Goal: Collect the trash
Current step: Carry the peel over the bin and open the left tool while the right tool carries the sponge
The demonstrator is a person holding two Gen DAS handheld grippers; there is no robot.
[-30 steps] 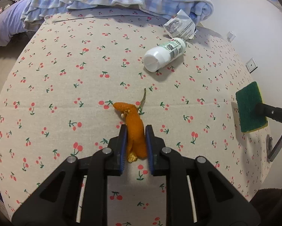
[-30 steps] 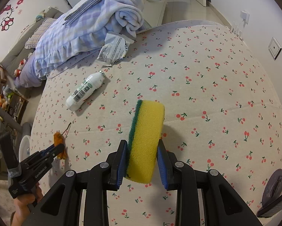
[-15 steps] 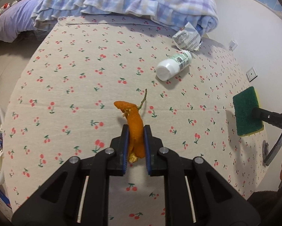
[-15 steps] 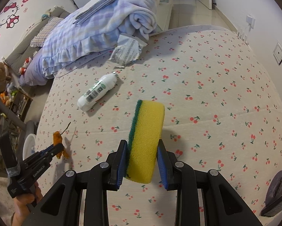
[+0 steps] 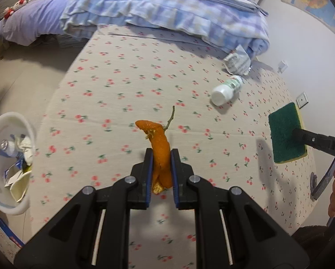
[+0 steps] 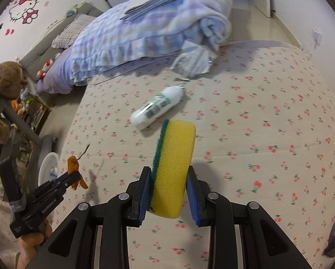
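At lower centre of my left view, my left gripper [image 5: 160, 168] is clamped on a curled orange peel [image 5: 159, 148] held above the cherry-print bed [image 5: 127, 85]. A white bin [image 5: 9, 163] sits past the bed's left edge. My right gripper [image 6: 168, 188] squeezes a yellow-green sponge [image 6: 174, 157]; open bedding lies around a white bottle [image 6: 158, 106].

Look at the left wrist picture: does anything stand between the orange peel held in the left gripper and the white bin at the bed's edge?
Nothing visible does. The left gripper grips the orange peel above the cherry-print sheet, and only bare sheet lies between it and the white bin at the left. The bin's mouth is open, with scraps already inside.
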